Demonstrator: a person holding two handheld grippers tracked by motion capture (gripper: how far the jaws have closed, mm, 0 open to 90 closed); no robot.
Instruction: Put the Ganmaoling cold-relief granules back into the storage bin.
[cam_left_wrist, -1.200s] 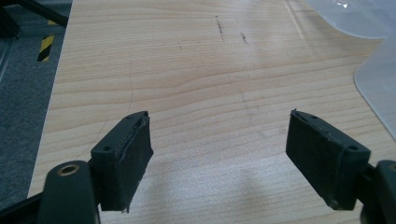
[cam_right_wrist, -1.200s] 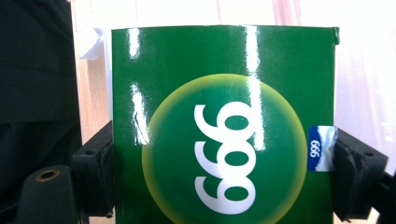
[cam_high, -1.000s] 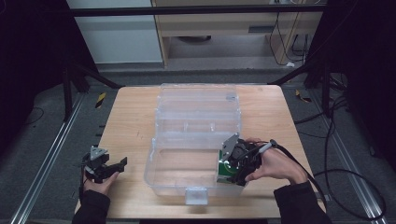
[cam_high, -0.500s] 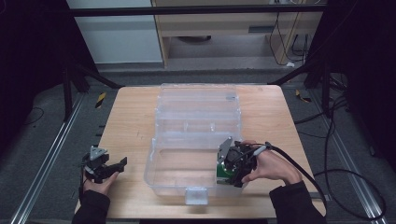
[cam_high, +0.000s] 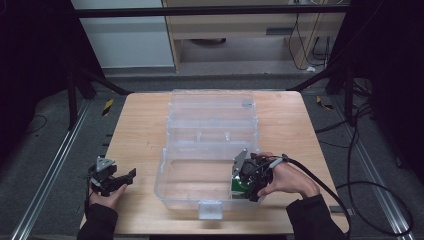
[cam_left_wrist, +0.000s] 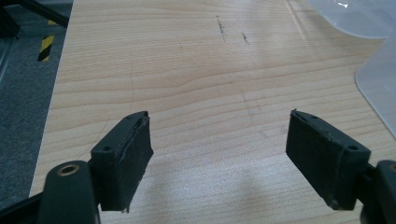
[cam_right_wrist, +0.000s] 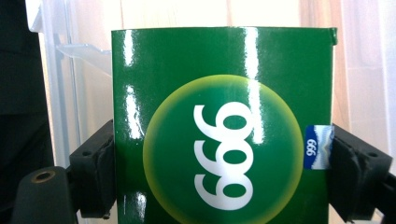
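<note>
since the clear bin (cam_high: 200, 165) sits open mid-table, lower the green box (cam_right_wrist: 224, 121) flat to its floor at the near right corner. the right gripper (cam_high: 248, 181), jaws just easing apart, flanks the box; the left gripper (cam_left_wrist: 219, 154) rests spread.

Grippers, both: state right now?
Left gripper: open, nothing between the pads, above bare table.
Right gripper: jaws have just been opening; green box sits between the pads, which seem to touch its sides.
</note>
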